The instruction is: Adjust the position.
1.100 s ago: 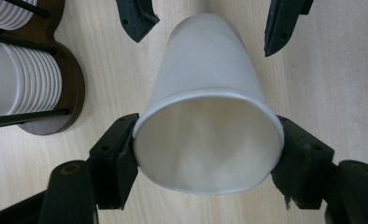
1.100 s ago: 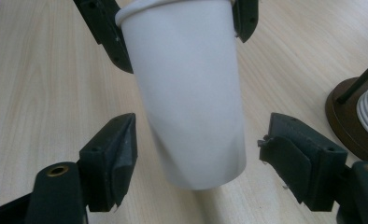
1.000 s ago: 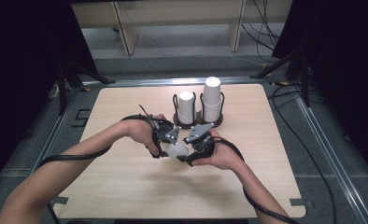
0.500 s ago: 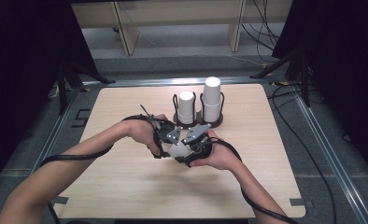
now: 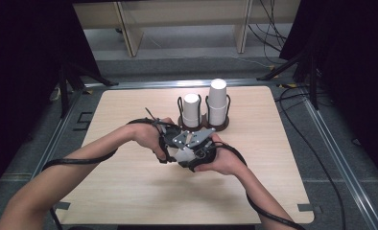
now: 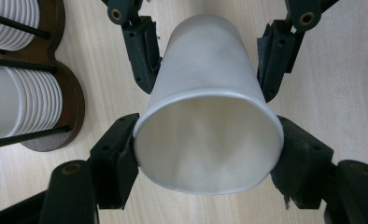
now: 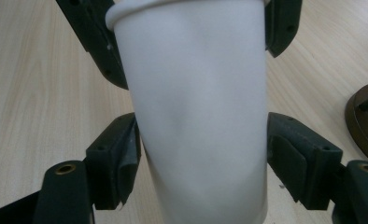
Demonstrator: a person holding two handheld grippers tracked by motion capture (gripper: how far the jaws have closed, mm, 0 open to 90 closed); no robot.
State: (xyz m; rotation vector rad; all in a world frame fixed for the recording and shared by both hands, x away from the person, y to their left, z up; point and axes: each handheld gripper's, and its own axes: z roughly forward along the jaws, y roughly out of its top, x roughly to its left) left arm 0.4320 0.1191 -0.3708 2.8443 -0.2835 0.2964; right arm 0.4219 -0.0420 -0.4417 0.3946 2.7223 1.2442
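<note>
A white paper cup (image 5: 181,154) lies on its side between both grippers, just above the middle of the wooden table (image 5: 129,201). My left gripper (image 5: 167,143) is shut on the cup (image 6: 205,135) at its open rim, one pad (image 6: 121,158) on each side. My right gripper (image 5: 199,152) faces it from the other end. Its jaws have just been closing on the cup (image 7: 196,116), and its pads (image 7: 123,168) now press the cup's narrower body. The wall looks slightly dented there.
A dark wooden holder (image 5: 204,126) with thin black rods stands just beyond the hands, carrying a shorter stack of white cups (image 5: 192,110) and a taller stack (image 5: 218,100). Its base (image 6: 70,107) lies close to the left gripper. Cables trail from both grippers.
The right gripper's jaws have drawn in onto the cup's body. Both hands stay where they were, and the left gripper keeps its hold on the rim.
</note>
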